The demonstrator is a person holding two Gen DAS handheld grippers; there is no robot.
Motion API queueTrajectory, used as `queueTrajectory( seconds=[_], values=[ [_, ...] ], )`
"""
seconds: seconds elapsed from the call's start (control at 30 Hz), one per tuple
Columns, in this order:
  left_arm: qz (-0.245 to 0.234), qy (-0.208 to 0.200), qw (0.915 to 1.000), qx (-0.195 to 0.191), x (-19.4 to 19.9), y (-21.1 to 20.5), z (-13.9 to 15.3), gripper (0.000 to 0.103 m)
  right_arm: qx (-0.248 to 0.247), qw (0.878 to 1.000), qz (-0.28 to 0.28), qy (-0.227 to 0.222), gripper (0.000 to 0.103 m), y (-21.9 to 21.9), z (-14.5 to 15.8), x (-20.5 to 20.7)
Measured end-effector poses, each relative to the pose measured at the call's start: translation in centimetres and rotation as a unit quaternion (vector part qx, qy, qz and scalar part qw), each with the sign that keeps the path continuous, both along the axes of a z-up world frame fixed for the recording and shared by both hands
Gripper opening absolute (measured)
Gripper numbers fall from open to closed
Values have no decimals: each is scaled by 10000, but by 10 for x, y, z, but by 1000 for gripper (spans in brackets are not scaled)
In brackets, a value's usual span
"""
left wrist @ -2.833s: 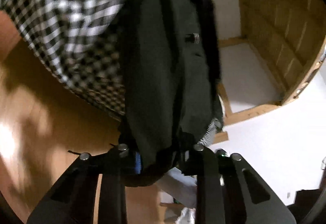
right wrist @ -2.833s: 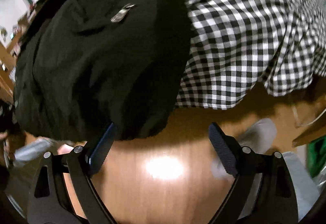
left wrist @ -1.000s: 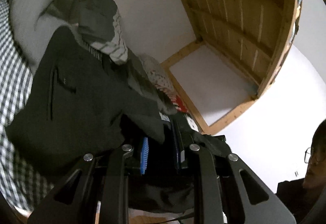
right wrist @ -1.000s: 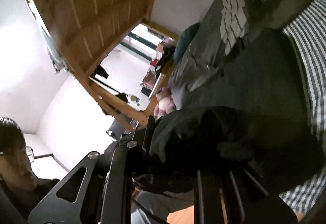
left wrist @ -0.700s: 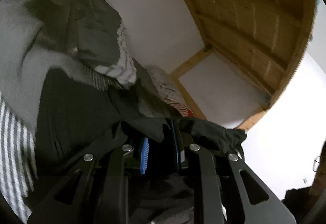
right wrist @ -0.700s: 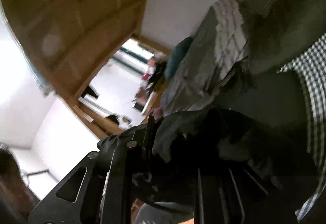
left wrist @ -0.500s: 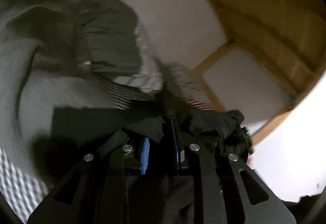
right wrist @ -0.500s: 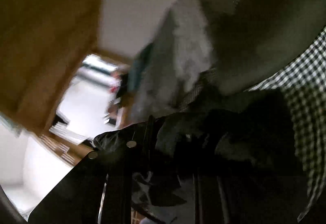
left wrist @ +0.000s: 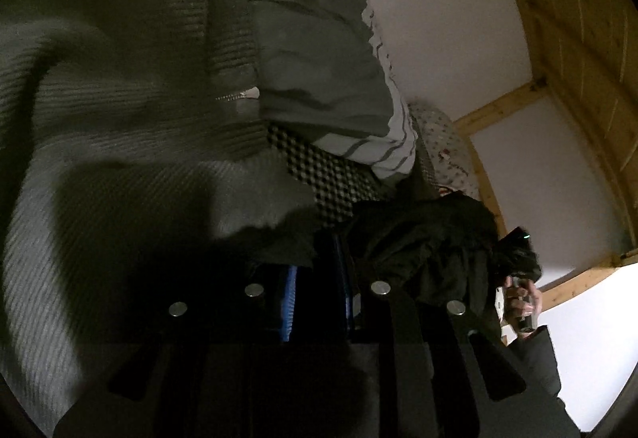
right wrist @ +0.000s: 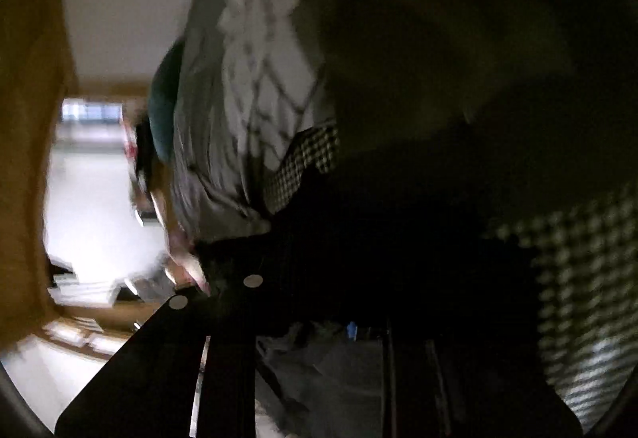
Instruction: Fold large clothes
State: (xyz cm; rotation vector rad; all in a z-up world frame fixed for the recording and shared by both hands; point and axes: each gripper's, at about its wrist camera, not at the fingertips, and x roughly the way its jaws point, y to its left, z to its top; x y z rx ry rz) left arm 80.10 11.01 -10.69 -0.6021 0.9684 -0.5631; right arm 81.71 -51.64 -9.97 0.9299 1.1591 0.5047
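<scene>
Left wrist view: we see the left gripper (left wrist: 317, 270) with its blue pads (left wrist: 288, 302) nearly together, pinching a fold of the black garment (left wrist: 422, 238), which bunches up just right of the fingers and runs toward the person's right hand (left wrist: 522, 298) at the far right. Beyond the garment we see a grey ribbed knit blanket (left wrist: 119, 111) filling the left half, a grey striped pillow (left wrist: 339, 79) on it, and a strip of black-and-white checked sheet (left wrist: 331, 179) between them. White wall (left wrist: 446, 19) and a wooden bed frame (left wrist: 570, 39) upper right. We can read no brand, label or writing in either view; a small green light shows on the device near that hand.

Right wrist view is dark and motion-blurred: right gripper (right wrist: 319, 318) is buried under the black garment (right wrist: 398, 258), so we cannot tell how its jaws stand, only black cloth lying over the fingers. Checked sheet (right wrist: 578, 278) at right edge, pale grid-pattern pillow (right wrist: 255, 79) above, wooden frame (right wrist: 32, 99) at left
</scene>
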Motion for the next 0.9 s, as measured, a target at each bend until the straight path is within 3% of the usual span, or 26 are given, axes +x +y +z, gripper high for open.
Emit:
queueTrajectory(
  seconds=[0.1,0.17,0.3,0.33,0.37,0.4,0.43,0.5,0.57,0.63,0.7,0.77,0.83,0.9],
  values=[
    [-70,-1,10000,-33,7,-3,-5,19,103,9995,287,100,20,-10,-1,1],
    [-121,-29,9999,-58,9,-5,-6,18,398,9979,287,426,20,-19,-16,4],
    [-329,-279,9987,258,3,-12,-2,18,994,9874,-478,1131,26,-25,-49,3],
    [-382,-342,9978,411,0,-14,-1,18,1071,9866,-613,1071,32,-23,-50,3],
    [-419,-418,9968,538,-3,-16,0,18,1244,9847,-785,935,59,-20,-48,1],
    [-450,-516,9958,605,-7,-17,1,18,1491,9808,-973,790,98,-18,-46,-1],
    [-467,-573,9953,625,-10,-18,1,18,1704,9752,-1280,604,100,-18,-41,-5],
    [-466,-678,9938,743,-14,-20,5,18,1646,9725,-1614,340,100,-16,-30,-10],
    [-445,-951,9899,953,-26,-24,19,18,1220,9777,-1699,-185,100,-13,-8,-18],
    [-484,-1259,9821,1313,-38,-34,37,18,390,9854,-1414,-860,100,-4,23,-25],
    [-591,-1689,9692,1689,-53,-47,59,18,-689,9827,-1041,-1371,100,10,54,-37],
    [-615,-1935,9598,1938,-63,-57,73,18,-1660,9698,-398,-1742,100,41,77,-53],
    [-563,-1956,9583,2004,-64,-63,80,19,-2614,9482,475,-1742,100,80,79,-62],
    [-527,-1639,9637,2043,-53,-64,74,18,-3724,9067,1317,-1477,100,125,59,-68]
  ],
)
